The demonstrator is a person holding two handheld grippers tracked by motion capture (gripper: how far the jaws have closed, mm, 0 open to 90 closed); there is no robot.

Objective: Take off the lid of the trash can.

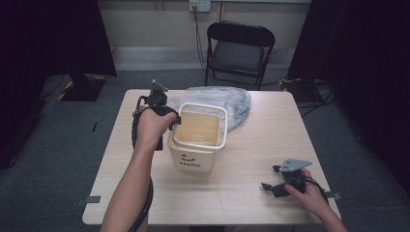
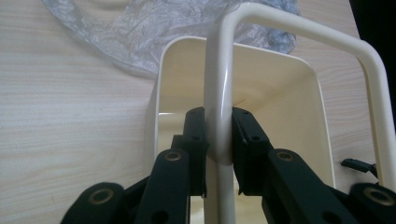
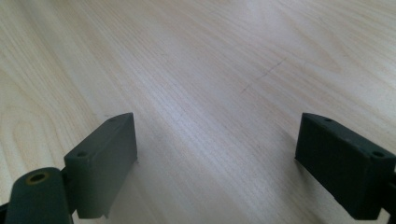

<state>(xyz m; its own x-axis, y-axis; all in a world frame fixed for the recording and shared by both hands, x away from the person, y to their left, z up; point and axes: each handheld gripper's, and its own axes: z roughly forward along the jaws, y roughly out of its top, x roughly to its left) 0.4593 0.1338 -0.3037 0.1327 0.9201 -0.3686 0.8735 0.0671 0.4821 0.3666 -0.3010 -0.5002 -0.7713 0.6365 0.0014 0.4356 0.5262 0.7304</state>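
A cream bin [image 1: 191,157] with "Hello" printed on its front stands at the middle of the table. A cream rectangular ring [image 1: 223,126] sits at its top and looks slightly lifted at one side. My left gripper [image 1: 172,121] is shut on the ring's left bar. In the left gripper view the black jaws [image 2: 218,121] clamp that ring bar [image 2: 217,70] over the bin's hollow inside [image 2: 275,98]. My right gripper [image 1: 270,177] rests open near the table's front right. Its jaws [image 3: 217,135] stand wide apart over bare wood.
A crumpled clear plastic bag [image 1: 227,99] lies on the table [image 1: 270,130] just behind the bin, also visible as the bag [image 2: 140,32] beyond the rim. A black folding chair [image 1: 239,50] stands behind the table. Dark curtains hang at both sides.
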